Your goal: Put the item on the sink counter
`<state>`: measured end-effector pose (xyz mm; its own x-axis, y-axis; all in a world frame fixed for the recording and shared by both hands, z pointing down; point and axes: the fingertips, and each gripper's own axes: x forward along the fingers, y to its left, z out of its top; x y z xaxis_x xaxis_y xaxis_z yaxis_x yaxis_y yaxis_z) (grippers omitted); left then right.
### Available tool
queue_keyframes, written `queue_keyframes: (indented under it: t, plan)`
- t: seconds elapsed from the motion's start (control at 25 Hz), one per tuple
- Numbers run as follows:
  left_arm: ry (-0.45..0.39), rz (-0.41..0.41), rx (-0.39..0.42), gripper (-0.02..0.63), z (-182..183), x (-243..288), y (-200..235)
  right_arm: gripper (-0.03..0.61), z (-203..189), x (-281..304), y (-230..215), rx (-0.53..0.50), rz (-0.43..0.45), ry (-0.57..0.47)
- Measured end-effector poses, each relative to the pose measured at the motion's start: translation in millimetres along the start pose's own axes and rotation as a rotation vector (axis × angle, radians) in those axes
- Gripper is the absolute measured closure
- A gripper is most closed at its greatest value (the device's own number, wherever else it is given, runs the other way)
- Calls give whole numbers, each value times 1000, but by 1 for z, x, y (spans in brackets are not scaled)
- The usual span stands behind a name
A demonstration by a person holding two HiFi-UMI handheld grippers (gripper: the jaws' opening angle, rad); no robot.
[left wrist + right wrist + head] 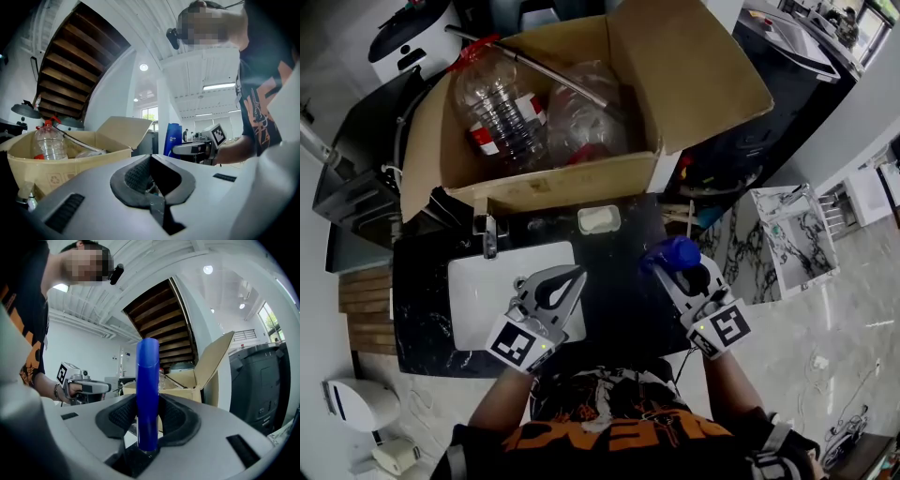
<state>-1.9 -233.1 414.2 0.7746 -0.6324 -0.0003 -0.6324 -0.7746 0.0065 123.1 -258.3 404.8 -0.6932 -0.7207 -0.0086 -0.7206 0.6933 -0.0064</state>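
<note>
Item: the blue bottle (pixel 147 376) is clamped between the two padded jaws of the right gripper (pixel 147 416), with both pads pressed against its sides. The bottle is held upright, and its upper part projects well above the jaws. In the head view it is seen from above at the tip of the right gripper, over the dark marbled tabletop (pixel 614 291) and to the right of the white sink basin (pixel 483 295). Whether its base touches the tabletop cannot be determined.

The left gripper (pixel 578 273) is clenched: its jaws are brought together at the tips, and nothing is held between them. It is positioned over the right edge of the basin, beside the right gripper and apart from it. Each gripper is held in one hand of a person in a black and orange shirt (pixel 619 436), who is located at the front edge of the tabletop.

A faucet (pixel 490 236) is mounted at the rear rim of the basin. A small white rectangular object (pixel 598 219) is placed on the tabletop behind the two grippers. An open cardboard box (pixel 553 183) is located behind the basin, with its flaps raised. Clear plastic bottles are contained in it, among them a large bottle with a red cap and a red label (pixel 499 108). A metal rod (pixel 546 70) is laid across the open top of the box. Wooden slats (pixel 366 309) are visible to the left of the tabletop.
</note>
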Motion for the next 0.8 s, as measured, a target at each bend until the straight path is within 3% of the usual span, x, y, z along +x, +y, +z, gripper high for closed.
queue_keyframes:
  t: [0.44, 0.8]
  plan:
    - [-29, 34, -22, 600, -34, 16, 11, 420, -35, 12, -5, 10, 31, 28]
    - [13, 32, -46, 600, -65, 24, 9, 420, -79, 17, -15, -8, 26, 116]
